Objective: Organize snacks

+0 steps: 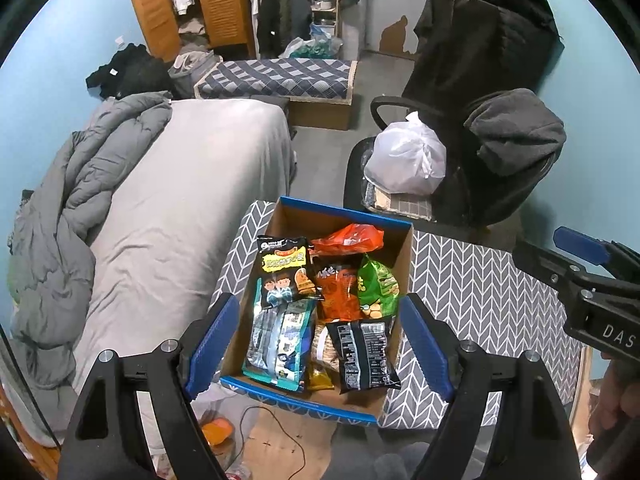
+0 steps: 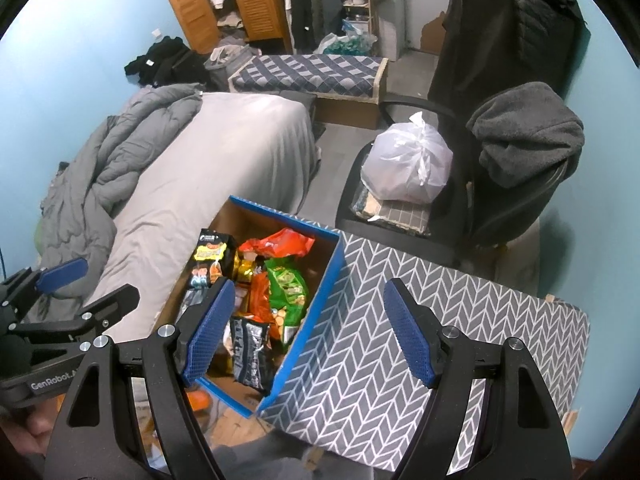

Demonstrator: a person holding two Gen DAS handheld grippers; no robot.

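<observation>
Hovering empty with jaws apart: left gripper (image 1: 320, 344) above blue-rimmed cardboard box (image 1: 348, 216) packed with snack bags (image 1: 288, 272); right gripper (image 2: 308, 332) likewise spread, straddling box wall. Box seated on grey chevron-patterned tablecloth (image 2: 440, 320), beside grey bed (image 1: 180, 200).

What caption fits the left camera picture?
Open left tool hovers over a cardboard box full of snack bags.

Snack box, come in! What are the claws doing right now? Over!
Left claw open, empty, over snack box. Right claw open, empty, over box edge and patterned table. Snack bags all inside. Nothing in the way.
</observation>
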